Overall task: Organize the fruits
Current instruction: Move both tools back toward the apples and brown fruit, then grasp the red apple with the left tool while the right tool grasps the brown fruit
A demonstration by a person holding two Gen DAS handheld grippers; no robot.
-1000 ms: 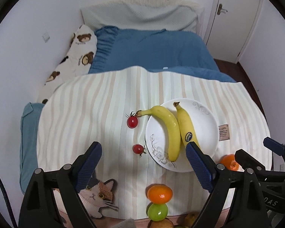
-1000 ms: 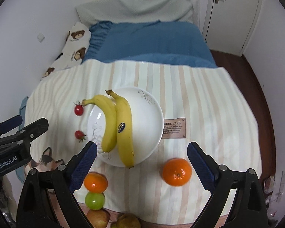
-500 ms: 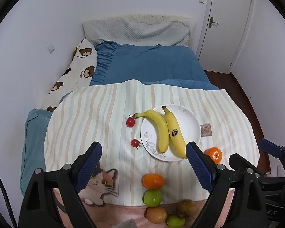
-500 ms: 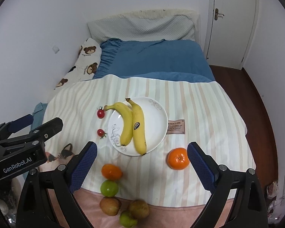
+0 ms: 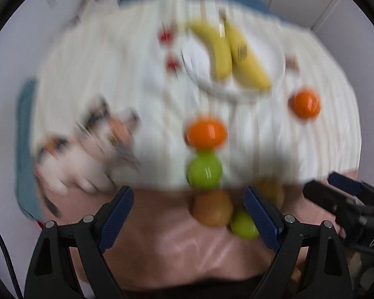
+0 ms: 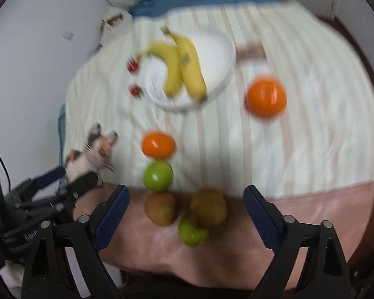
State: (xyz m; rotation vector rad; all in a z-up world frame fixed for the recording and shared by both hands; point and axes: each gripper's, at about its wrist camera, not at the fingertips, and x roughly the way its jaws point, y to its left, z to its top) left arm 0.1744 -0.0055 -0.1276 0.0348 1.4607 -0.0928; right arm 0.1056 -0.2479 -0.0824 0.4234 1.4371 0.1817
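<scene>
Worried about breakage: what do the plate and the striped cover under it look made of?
The plate looks like glazed white ceramic, smooth and glossy, though blur leaves plastic possible. The striped cover looks like soft woven fabric: matte, draping and creasing over the bed.

Fruit (image 5: 204,167) probably all motion-blurred

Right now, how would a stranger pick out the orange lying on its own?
Find the white plate with two bananas on the striped blanket. To its right, nearer you, lies the lone orange. The other orange touches a green fruit; this one touches nothing.
</scene>
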